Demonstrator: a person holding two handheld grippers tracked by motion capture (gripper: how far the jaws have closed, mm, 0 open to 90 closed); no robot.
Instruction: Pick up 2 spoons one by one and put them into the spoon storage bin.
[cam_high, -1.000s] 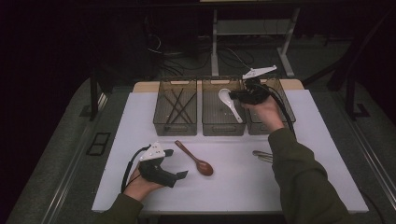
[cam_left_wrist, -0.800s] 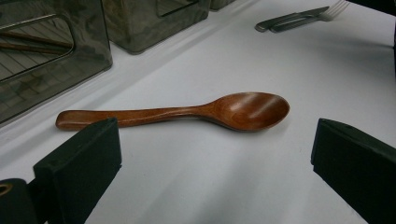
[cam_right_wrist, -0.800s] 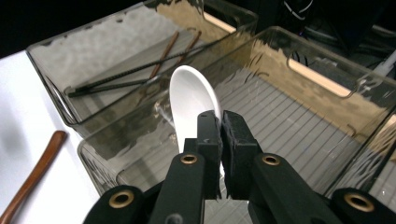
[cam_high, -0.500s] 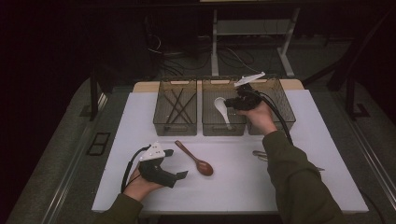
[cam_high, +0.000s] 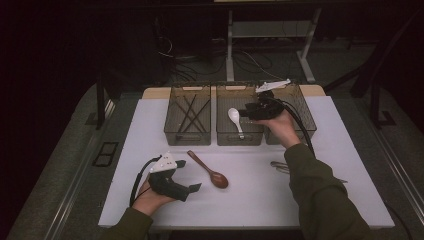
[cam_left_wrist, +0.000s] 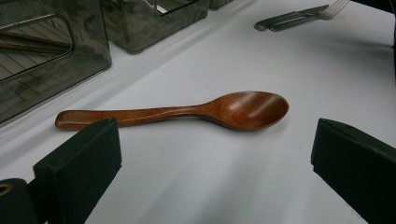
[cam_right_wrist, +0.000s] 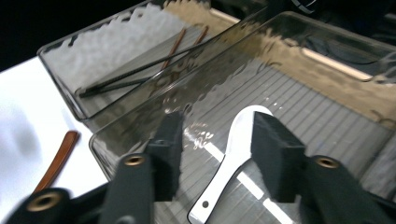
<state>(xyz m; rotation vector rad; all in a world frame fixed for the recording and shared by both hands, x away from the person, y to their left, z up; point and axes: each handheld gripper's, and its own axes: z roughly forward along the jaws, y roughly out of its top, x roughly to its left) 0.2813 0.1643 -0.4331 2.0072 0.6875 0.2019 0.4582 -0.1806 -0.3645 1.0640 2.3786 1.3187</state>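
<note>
A white ceramic spoon (cam_high: 235, 119) lies in the middle clear bin (cam_high: 239, 141), bowl toward the far side. My right gripper (cam_high: 248, 112) hovers over that bin just right of the spoon. Its jaws have just been opening, and in the right gripper view the spoon (cam_right_wrist: 233, 154) rests on the bin floor below the gap of the gripper (cam_right_wrist: 218, 133), untouched by the pads. My left gripper (cam_high: 189, 175) rests open on the white table. A brown wooden spoon (cam_high: 209, 170) lies just right of it, ahead of the wide-apart jaws (cam_left_wrist: 215, 140) in the left gripper view (cam_left_wrist: 187, 112).
The left bin (cam_high: 175, 131) holds dark chopsticks (cam_high: 189, 112); a third bin (cam_high: 306, 117) stands at the right behind the right hand. Metal cutlery (cam_high: 280, 166) lies on the table beside the right forearm. The bins line the table's far edge.
The right gripper came a little left and down with the white spoon, then let go; the spoon now lies in the middle bin. The left hand has stayed put.
</note>
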